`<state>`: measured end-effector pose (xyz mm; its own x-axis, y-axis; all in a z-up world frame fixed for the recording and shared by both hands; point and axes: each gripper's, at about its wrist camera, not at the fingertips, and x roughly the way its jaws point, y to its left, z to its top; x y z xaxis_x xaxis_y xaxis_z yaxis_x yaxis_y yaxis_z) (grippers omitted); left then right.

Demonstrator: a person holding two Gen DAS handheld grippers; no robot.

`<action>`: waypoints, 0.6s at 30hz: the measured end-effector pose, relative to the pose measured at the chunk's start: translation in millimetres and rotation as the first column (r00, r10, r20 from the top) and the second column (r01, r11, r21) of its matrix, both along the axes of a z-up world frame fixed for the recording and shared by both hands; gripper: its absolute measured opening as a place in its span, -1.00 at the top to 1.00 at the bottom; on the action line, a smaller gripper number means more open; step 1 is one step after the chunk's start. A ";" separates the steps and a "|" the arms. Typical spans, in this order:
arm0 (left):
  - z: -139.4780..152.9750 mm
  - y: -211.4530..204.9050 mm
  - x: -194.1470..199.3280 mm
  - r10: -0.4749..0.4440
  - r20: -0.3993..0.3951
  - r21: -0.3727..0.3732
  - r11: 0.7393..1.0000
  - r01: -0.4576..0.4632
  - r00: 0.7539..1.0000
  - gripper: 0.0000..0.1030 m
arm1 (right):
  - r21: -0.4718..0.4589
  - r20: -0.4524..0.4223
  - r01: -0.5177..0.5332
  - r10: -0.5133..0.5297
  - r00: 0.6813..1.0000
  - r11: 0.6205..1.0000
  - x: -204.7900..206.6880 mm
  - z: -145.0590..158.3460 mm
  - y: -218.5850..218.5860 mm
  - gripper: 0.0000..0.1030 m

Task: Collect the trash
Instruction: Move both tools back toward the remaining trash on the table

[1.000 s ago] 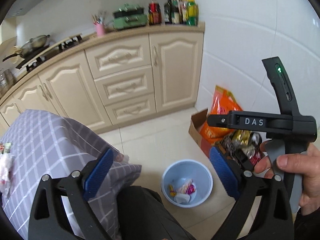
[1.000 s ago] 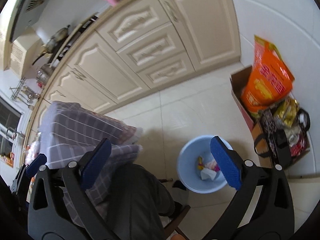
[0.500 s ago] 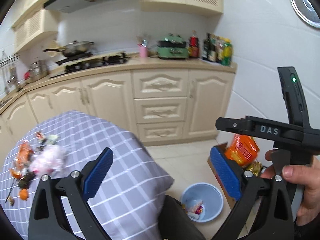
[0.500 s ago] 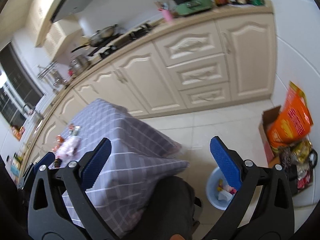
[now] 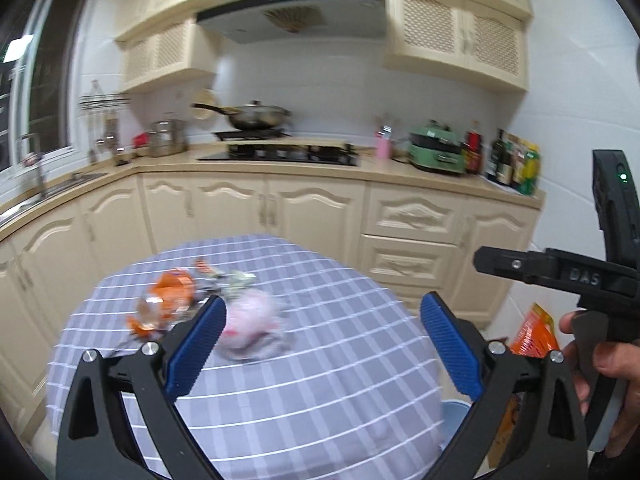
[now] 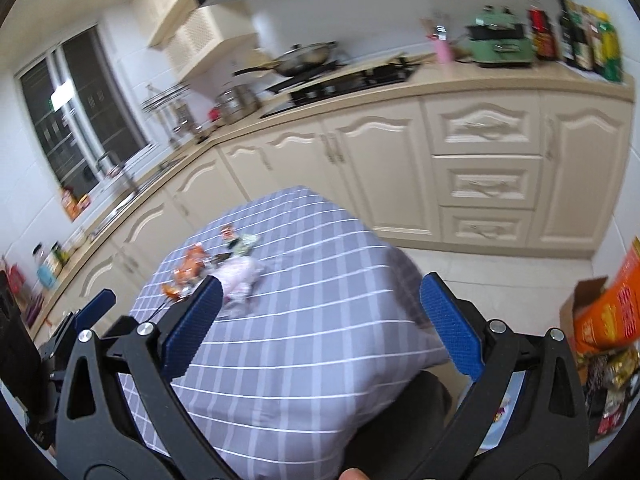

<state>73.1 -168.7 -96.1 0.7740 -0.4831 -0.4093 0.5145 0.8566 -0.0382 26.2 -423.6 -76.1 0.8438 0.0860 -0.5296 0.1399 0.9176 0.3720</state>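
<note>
A cardboard box (image 6: 582,304) stands on the floor at the right, near the wall, with an orange bag (image 6: 612,312) upright in it and shiny wrappers just beside the bag. A blue bin (image 5: 454,416) sits on the floor just beside the covered table; only part of its rim shows in the left wrist view, and its contents cannot be told.

The trash (image 5: 208,304) lies on the grey checked tablecloth (image 5: 320,360): an orange wrapper (image 5: 172,292), a pink crumpled bag (image 5: 250,318) touching it, and small scraps (image 6: 240,242) at the far side of the pile. Motion blur hides finer detail.

The left gripper (image 5: 320,348) hangs above the tablecloth with its jaws wide apart; nothing sits between them, and they touch nothing. The right gripper (image 6: 316,322) is held likewise, jaws wide apart and holding nothing. The right hand (image 5: 604,376) grips its handle at the right edge of the left wrist view.

On the kitchen counter (image 6: 460,76) behind stand a wok (image 5: 256,116), a green cooker (image 5: 438,152) and several bottles (image 6: 576,36).
</note>
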 end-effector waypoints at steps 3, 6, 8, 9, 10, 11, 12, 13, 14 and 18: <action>-0.7 34.5 8.9 0.076 -0.006 -0.017 0.997 -0.076 0.997 -0.86 | -0.027 0.006 -0.054 0.054 0.999 0.998 11.7 4.2 29.1 -0.88; -4.4 65.4 19.1 0.146 -0.023 -0.028 0.989 -0.147 0.989 -0.87 | -0.039 0.005 -0.107 0.108 0.994 0.993 23.5 4.6 55.0 -0.88; -8.3 86.1 23.4 0.189 -0.033 -0.030 0.981 -0.190 0.981 -0.87 | -0.053 0.001 -0.136 0.136 0.991 0.989 30.5 4.3 71.7 -0.88; -10.5 95.6 25.8 0.213 -0.035 -0.026 0.977 -0.214 0.977 -0.87 | -0.058 -0.005 -0.153 0.153 0.988 0.987 35.0 3.1 80.7 -0.88; -12.5 103.2 27.4 0.232 -0.035 -0.023 0.972 -0.233 0.972 -0.87 | -0.065 -0.011 -0.167 0.167 0.986 0.984 39.7 1.3 89.8 -0.88; -15.6 113.0 29.3 0.252 -0.038 -0.017 0.967 -0.253 0.967 -0.87 | -0.070 -0.019 -0.178 0.178 0.984 0.981 44.3 -1.0 96.4 -0.88; -19.3 120.6 32.1 0.270 -0.044 -0.008 0.963 -0.270 0.962 -0.87 | -0.074 -0.028 -0.190 0.188 0.982 0.979 49.0 -3.6 101.8 -0.88; -23.5 126.6 33.9 0.283 -0.048 -0.002 0.959 -0.283 0.958 -0.87 | -0.076 -0.038 -0.200 0.198 0.980 0.977 53.5 -7.3 108.0 -0.88; -29.4 135.1 38.2 0.304 -0.058 0.010 0.953 -0.304 0.951 -0.87 | -0.079 -0.049 -0.210 0.207 0.977 0.975 58.3 -10.8 113.8 -0.88; -52.7 161.0 55.2 0.359 -0.101 0.045 0.933 -0.357 0.928 -0.87 | -0.080 -0.099 -0.250 0.242 0.965 0.965 77.6 -28.9 133.6 -0.88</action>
<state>128.4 -7.7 -148.8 0.8453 -0.1701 -0.5066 0.1676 0.9845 -0.0509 103.8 -290.1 -105.0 0.7524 0.2331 -0.6160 -0.0662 0.9573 0.2814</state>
